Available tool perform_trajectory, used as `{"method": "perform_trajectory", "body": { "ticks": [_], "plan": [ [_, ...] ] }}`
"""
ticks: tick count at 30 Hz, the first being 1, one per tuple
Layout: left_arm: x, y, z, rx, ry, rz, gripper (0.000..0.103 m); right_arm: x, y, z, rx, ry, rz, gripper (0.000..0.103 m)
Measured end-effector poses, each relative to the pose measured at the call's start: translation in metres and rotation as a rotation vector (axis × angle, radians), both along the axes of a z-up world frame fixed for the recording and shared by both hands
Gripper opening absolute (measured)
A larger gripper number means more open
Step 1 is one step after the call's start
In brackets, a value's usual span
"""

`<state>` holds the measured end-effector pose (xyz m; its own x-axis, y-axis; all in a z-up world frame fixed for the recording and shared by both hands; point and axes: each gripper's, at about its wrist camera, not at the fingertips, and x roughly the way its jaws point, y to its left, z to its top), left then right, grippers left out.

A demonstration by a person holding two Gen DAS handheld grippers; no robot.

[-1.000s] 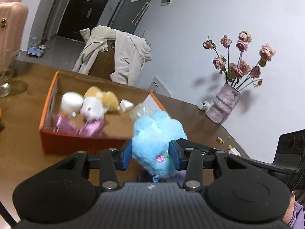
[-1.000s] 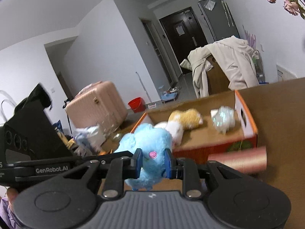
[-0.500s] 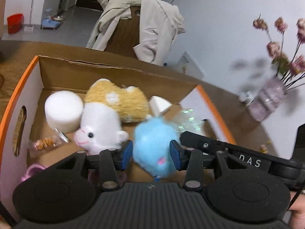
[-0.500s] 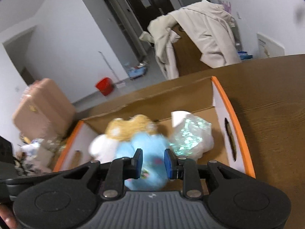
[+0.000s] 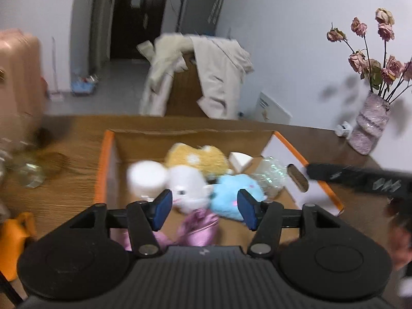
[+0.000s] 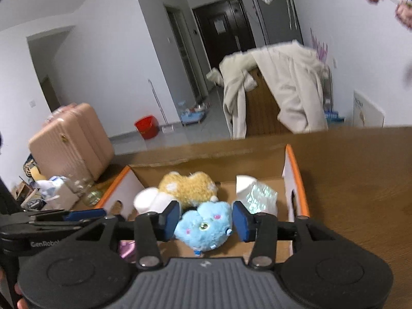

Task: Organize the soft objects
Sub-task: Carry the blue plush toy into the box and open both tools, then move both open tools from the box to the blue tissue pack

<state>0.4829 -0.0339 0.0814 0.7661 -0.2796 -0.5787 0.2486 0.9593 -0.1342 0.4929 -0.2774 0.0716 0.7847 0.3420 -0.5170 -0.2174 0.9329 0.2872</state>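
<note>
A blue plush toy (image 5: 235,193) lies inside the orange-rimmed cardboard box (image 5: 104,164), next to a white plush (image 5: 186,182), a yellow plush (image 5: 198,155), a white foam cylinder (image 5: 146,176) and a shiny wrapped bundle (image 5: 270,172). My left gripper (image 5: 203,211) is open above the box's near side. My right gripper (image 6: 204,221) is open, its pads on either side of the blue plush (image 6: 203,228) without pressing it. The box (image 6: 294,170) also shows in the right wrist view.
A vase of pink roses (image 5: 368,128) stands on the wooden table (image 5: 64,180) at the right. A glass jar (image 5: 28,176) and an orange object (image 5: 13,242) sit at the left. A chair draped with a beige coat (image 5: 206,77) stands behind the table.
Both grippers carried the blue plush over the box, then opened. The plush now rests in the box and both grippers have pulled back a little.
</note>
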Motion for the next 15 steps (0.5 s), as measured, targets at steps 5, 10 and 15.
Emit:
{"method": "perform_trajectory", "body": {
  "ticks": [5, 10, 15],
  "plan": [
    [-0.067, 0.019, 0.019, 0.095, -0.103, 0.053, 0.071, -0.064, -0.006, 0.032, -0.07, -0.1, -0.002, 0.054],
    [-0.152, 0.034, 0.03, 0.144, -0.217, 0.092, 0.082, -0.138, -0.008, 0.046, -0.118, -0.181, -0.001, 0.059],
    [-0.231, 0.047, 0.026, 0.116, -0.283, 0.137, 0.086, -0.214, -0.002, 0.04, -0.106, -0.221, 0.032, 0.06]
  ]
}}
